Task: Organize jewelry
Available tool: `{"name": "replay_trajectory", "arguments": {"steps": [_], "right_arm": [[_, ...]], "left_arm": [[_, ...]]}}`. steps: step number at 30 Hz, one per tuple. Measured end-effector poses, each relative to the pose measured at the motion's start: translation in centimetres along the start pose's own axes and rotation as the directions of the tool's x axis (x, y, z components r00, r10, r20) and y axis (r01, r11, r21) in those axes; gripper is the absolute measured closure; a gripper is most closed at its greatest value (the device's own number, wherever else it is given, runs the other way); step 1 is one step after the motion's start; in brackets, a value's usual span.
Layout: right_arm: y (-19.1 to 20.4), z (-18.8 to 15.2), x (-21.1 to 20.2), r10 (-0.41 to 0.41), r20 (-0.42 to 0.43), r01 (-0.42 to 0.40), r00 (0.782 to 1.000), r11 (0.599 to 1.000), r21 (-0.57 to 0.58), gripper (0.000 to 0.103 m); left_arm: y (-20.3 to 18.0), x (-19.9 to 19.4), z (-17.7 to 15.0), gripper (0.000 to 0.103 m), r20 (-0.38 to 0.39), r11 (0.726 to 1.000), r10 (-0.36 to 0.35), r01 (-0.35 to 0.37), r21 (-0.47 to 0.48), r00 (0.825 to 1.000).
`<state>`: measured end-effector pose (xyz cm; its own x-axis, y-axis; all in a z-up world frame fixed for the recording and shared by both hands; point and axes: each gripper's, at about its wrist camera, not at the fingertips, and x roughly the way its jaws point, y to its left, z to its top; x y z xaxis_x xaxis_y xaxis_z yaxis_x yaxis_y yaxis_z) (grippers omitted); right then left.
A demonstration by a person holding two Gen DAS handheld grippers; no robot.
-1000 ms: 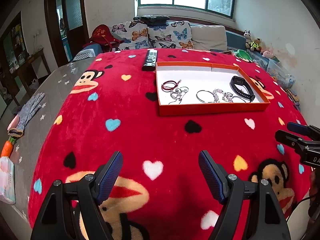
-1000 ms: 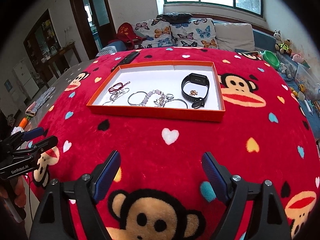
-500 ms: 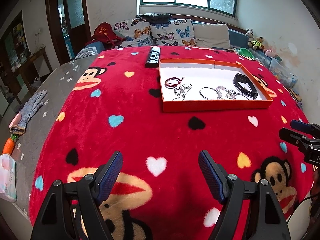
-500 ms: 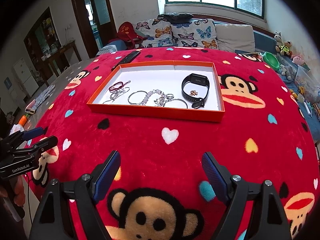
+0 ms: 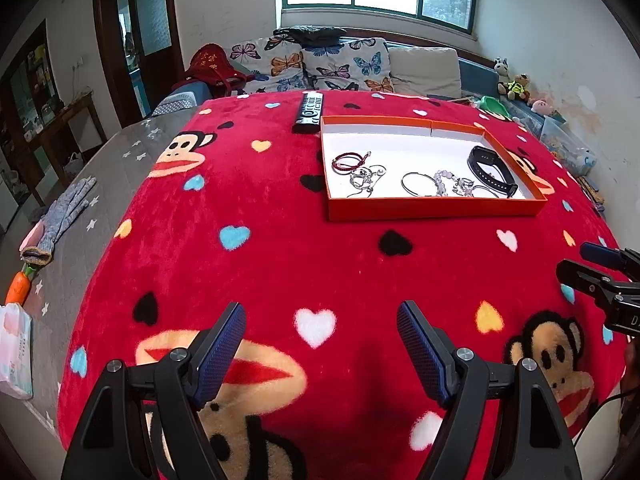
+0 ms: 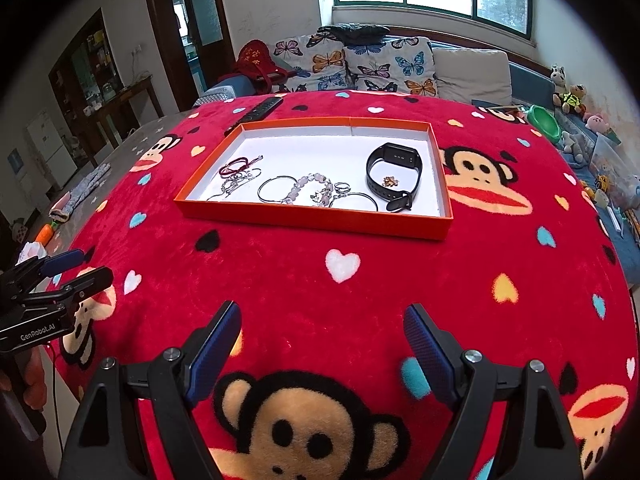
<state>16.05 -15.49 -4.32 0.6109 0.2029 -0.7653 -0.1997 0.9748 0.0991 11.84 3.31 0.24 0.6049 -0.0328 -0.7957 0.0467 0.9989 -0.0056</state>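
An orange tray with a white floor (image 5: pixel 436 208) (image 6: pixel 320 216) lies on the red monkey-print blanket (image 5: pixel 280 240). In it lie a red cord bracelet (image 5: pixel 347 161) (image 6: pixel 236 166), a silver chain piece (image 5: pixel 366 178), silver bangles (image 6: pixel 276 190), a bead bracelet (image 6: pixel 306 184), a black smart band (image 5: pixel 492 172) (image 6: pixel 394 178) and a small gold piece (image 6: pixel 390 181). My left gripper (image 5: pixel 320 344) is open and empty, near the blanket's front. My right gripper (image 6: pixel 320 344) is open and empty, well short of the tray.
A black remote (image 5: pixel 309 112) lies beside the tray's far left corner. A grey glove (image 5: pixel 60 216), a toy carrot (image 5: pixel 18 286) and a tissue pack (image 5: pixel 14 352) lie on the grey cover at left. A sofa (image 5: pixel 340 68) stands behind.
Both grippers stay open. The left wrist view has shifted slightly, with the tray a little farther right; the right view is almost unchanged.
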Motion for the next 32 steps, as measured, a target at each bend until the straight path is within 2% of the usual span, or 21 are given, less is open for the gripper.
{"name": "replay_trajectory", "arguments": {"steps": [32], "right_arm": [[0.03,-0.56,0.30,0.000,-0.007,0.000,1.000,1.000,-0.005,0.012]], "left_arm": [[-0.27,0.06,-0.37,0.020,0.007,1.000,0.004,-0.004,0.009,1.000]]}}
